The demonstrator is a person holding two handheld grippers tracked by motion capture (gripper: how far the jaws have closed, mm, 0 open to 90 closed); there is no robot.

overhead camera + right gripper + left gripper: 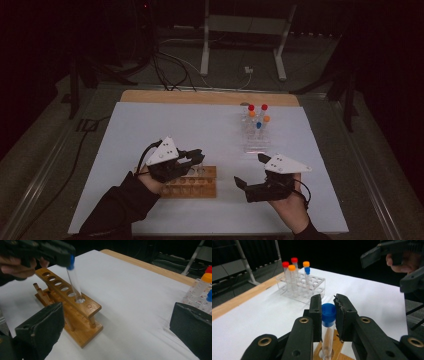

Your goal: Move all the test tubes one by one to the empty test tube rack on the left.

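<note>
Left gripper view: the left hand-held gripper (329,305) clamps a blue-capped tube (328,327), its lower end in the end hole of the wooden rack (68,302) on the tabletop (150,125). Nearby, the right hand-held gripper (250,172) is spread wide, empty.

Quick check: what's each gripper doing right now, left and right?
Left gripper: shut on the blue-capped tube, its lower end in a hole of the wooden rack.
Right gripper: open, nothing between its jaws.

Lab bench: test-tube racks (255,134), white table (150,125), cables (165,70)
</note>
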